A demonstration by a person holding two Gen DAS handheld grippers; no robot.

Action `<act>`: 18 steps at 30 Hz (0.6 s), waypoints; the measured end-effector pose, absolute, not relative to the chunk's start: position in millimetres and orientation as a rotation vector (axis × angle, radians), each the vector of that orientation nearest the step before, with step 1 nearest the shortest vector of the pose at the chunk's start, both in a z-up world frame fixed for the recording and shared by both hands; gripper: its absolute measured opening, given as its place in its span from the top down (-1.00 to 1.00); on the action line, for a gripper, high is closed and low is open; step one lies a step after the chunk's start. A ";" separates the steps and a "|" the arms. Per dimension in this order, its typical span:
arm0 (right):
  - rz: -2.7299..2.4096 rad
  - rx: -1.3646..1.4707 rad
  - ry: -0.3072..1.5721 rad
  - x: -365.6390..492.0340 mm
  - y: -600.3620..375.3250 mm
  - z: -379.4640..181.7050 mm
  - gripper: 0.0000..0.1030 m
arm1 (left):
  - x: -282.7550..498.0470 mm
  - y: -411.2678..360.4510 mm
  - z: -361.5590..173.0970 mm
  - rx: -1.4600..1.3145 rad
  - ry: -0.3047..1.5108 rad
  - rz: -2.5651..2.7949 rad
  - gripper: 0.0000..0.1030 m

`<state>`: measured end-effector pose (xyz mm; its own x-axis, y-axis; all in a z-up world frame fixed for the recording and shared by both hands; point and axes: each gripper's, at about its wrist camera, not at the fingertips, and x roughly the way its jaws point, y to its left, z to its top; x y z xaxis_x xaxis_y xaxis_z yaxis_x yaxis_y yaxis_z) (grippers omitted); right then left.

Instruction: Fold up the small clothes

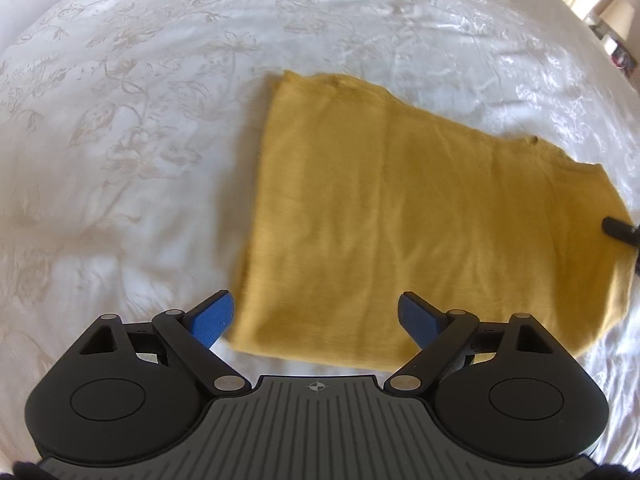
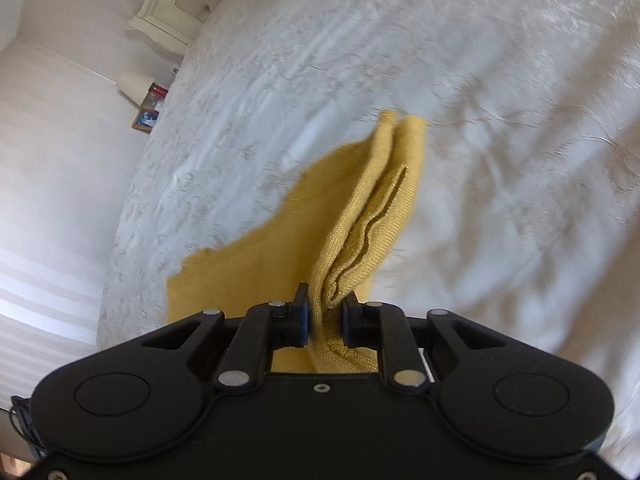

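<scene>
The left gripper (image 1: pixel 316 316) hangs with its jaws spread wide and empty over the near edge of a mustard-yellow knit garment (image 1: pixel 400 216), lying folded and mostly flat on a bed covered by a white floral bedspread (image 1: pixel 132 132). The right gripper (image 2: pixel 326 320) has its jaws pinched tight on a bunched fold of the garment's edge. Farther off stand a cream headboard (image 2: pixel 160 4) and a small lamp (image 2: pixel 134 84).

Right gripper (image 1: pixel 620 232): only a dark tip shows at the left wrist view's right edge, the rest cut off. Yellow garment (image 2: pixel 360 216): motion-blurred; layer count unclear. Bedside items (image 2: pixel 154 98) beyond the bed's (image 2: pixel 500 80) edge too small to identify.
</scene>
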<state>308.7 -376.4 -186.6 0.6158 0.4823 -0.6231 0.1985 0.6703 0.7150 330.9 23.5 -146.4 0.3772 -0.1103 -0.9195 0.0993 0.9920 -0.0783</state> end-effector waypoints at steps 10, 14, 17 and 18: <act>0.304 0.853 0.885 341.3 -255.2 -143.0 0.54 | 354.5 100.1 -144.3 0.005 1.166 -0.209 -0.74; 0.349 0.801 0.934 359.0 -200.3 -147.5 0.54 | 360.6 133.1 -145.1 -0.012 1.176 -0.197 -0.74; 0.359 0.746 1.001 368.3 -163.3 -161.5 0.54 | 363.7 153.6 -146.1 -0.029 1.181 -0.184 -0.74; 0.359 0.716 1.025 370.8 -152.3 -165.7 0.54 | 364.5 158.9 -146.4 -0.037 1.182 -0.181 -0.74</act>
